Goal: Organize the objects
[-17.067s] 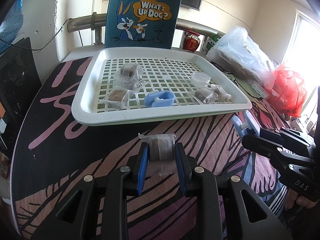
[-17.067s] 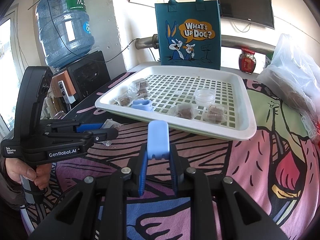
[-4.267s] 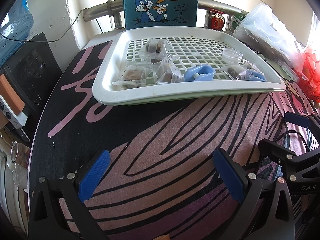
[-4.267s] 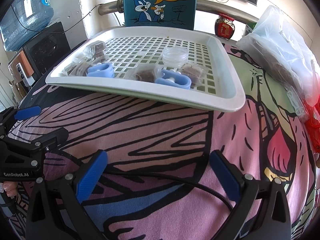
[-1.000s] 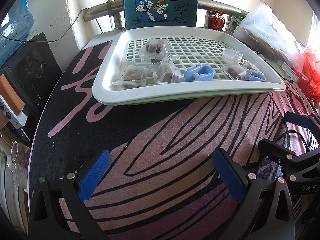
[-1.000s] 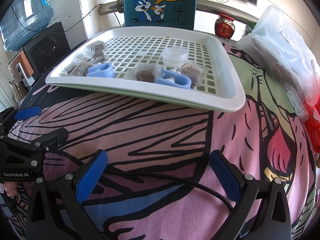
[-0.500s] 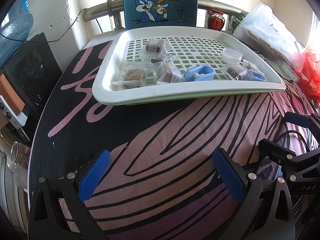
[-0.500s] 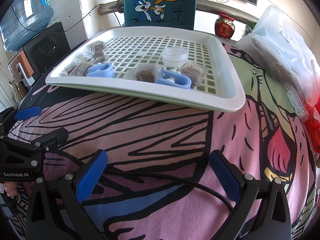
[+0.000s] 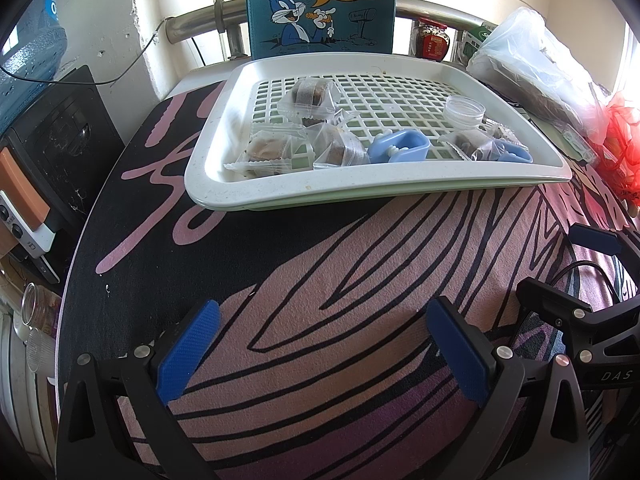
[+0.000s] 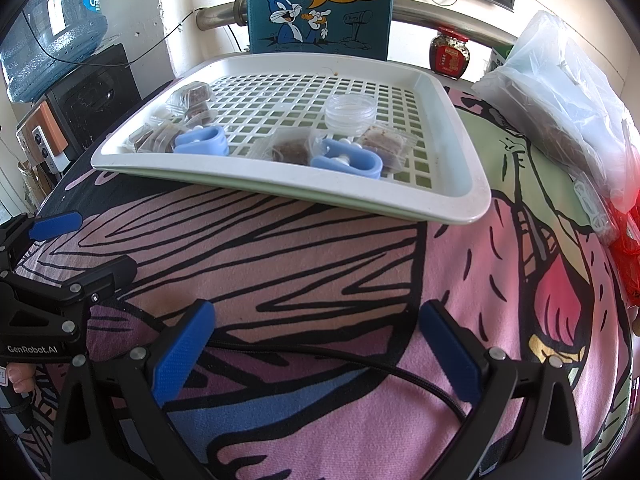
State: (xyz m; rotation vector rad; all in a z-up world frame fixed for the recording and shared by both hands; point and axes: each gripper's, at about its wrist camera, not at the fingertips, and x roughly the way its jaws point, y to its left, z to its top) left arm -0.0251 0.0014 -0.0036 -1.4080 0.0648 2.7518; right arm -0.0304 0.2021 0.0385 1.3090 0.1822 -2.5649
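Observation:
A white slotted tray (image 9: 400,184) (image 10: 452,192) lies at the far side of the patterned table mat. In it are several wrapped brown snacks (image 9: 266,150) (image 10: 292,146), two blue clips (image 9: 400,146) (image 10: 346,162) and a clear round lid (image 9: 466,110) (image 10: 351,111). My left gripper (image 9: 324,346) is wide open and empty, low over the mat in front of the tray. My right gripper (image 10: 316,346) is also wide open and empty, beside it to the right. Each gripper shows at the edge of the other's view.
A teal "What's Up Doc?" bag (image 9: 320,4) stands behind the tray. Clear and red plastic bags (image 10: 560,92) lie at the right. A water jug (image 10: 52,20) and a black speaker (image 9: 60,140) are at the left. A black cable (image 10: 320,354) crosses the mat.
Compared with 17 s ago, the wrapped snack and blue clip I held are now in the tray and both grippers are open. Nothing has moved in the last second.

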